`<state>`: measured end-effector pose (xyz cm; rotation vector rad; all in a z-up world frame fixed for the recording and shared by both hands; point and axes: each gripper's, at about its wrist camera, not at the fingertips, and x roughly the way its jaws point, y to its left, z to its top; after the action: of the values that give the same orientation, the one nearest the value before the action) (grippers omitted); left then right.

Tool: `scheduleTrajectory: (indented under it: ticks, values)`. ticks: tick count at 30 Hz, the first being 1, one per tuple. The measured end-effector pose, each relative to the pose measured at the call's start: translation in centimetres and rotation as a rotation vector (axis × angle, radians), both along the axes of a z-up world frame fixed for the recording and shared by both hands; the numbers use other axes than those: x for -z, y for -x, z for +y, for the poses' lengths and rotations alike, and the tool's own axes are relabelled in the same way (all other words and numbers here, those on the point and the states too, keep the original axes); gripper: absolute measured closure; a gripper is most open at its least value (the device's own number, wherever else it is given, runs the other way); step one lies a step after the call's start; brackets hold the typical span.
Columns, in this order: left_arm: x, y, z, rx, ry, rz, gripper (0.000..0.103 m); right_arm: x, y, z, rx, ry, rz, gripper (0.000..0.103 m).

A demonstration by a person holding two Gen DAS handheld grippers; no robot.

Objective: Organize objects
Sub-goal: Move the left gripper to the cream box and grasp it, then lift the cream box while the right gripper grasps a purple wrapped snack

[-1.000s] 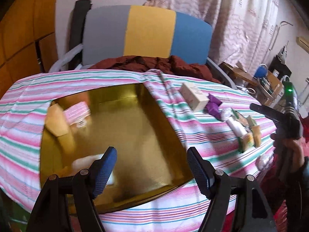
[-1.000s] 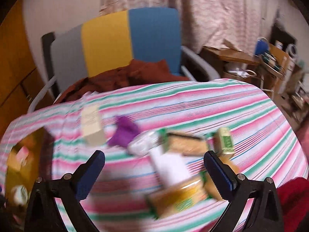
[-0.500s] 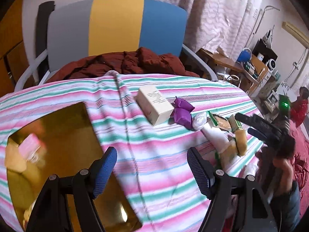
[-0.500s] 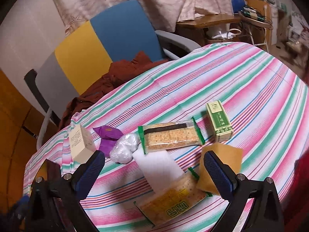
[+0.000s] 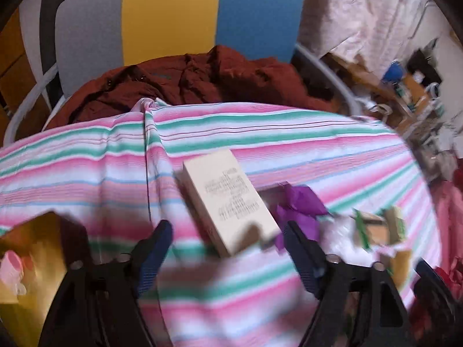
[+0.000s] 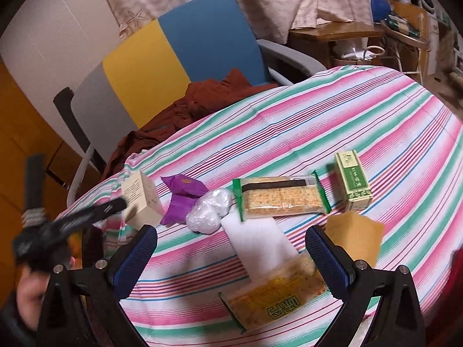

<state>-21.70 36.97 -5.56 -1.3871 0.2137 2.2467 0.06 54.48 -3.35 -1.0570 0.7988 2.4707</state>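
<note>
Because the left tool (image 5: 225, 238) stands with its blue pads spread wide and nothing between them, the cream carton (image 5: 228, 202) lying at centre frame just above the pads is judged the next item to take. It rests flat on the striped surface (image 5: 289, 138), tilted diagonally, with a purple wrapper (image 5: 301, 205) touching or nearly touching its right side; which, the blur does not settle.

The carton appears to be light, stiff paperboard. It should tolerate a firm squeeze across its two long narrow sides; the smooth faces may slip if pinched lightly. Several lines of small print cover its top face, too blurred to read. A gold tin (image 5: 34, 248) sits at lower left of the left wrist view.

In the right wrist view, the right tool (image 6: 231, 251) is likewise wide apart and empty, over a white block (image 6: 257, 240) and a yellow cracker pack (image 6: 272, 297).

- The green box (image 6: 351, 180), right of centre, is rigid; its characters are not legible.
- The cracker sleeve (image 6: 280, 198), centre frame, is brittle inside crinkly film; grip gently.
- The yellow pack carries large green characters, seen inverted.
</note>
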Motion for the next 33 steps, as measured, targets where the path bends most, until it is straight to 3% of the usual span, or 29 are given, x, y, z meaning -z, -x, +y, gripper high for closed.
scheduleTrajectory:
  ticks: [7, 10, 12, 14, 17, 22, 28, 33]
  values:
    - [3.7, 3.8, 2.5, -0.051, 0.016, -0.066, 0.021, 0.2, 0.4, -0.5, -0.034, 0.004, -0.005, 0.000]
    - [5.3, 4.0, 2.2, -0.043, -0.026, -0.113, 0.035, 0.3, 0.4, -0.4, -0.033, 0.009, -0.010, 0.000]
    - [5.2, 3.4, 2.0, -0.027, -0.002, -0.076, 0.053, 0.4, 0.4, -0.3, -0.029, 0.009, -0.012, 0.000]
    - [4.8, 2.5, 1.6, -0.002, -0.012, -0.075, 0.053, 0.4, 0.4, -0.2, -0.027, 0.009, -0.014, 0.000]
    - [3.3, -0.3, 1.1, 0.058, -0.018, 0.004, 0.053, 0.5, 0.4, -0.1, -0.024, 0.009, -0.017, 0.000]
    - [2.2, -8.2, -0.6, 0.119, -0.012, 0.048, 0.052, 0.8, 0.3, 0.4, -0.004, 0.038, -0.021, 0.000]
    - [3.1, -16.2, -2.6, 0.236, -0.008, 0.104, 0.053, 1.0, 0.1, 0.6, -0.007, 0.081, 0.002, 0.000]
    - [5.2, -18.4, -4.3, 0.267, 0.004, 0.097, 0.053, 0.6, 1.0, -0.5, -0.096, 0.097, 0.022, 0.000]
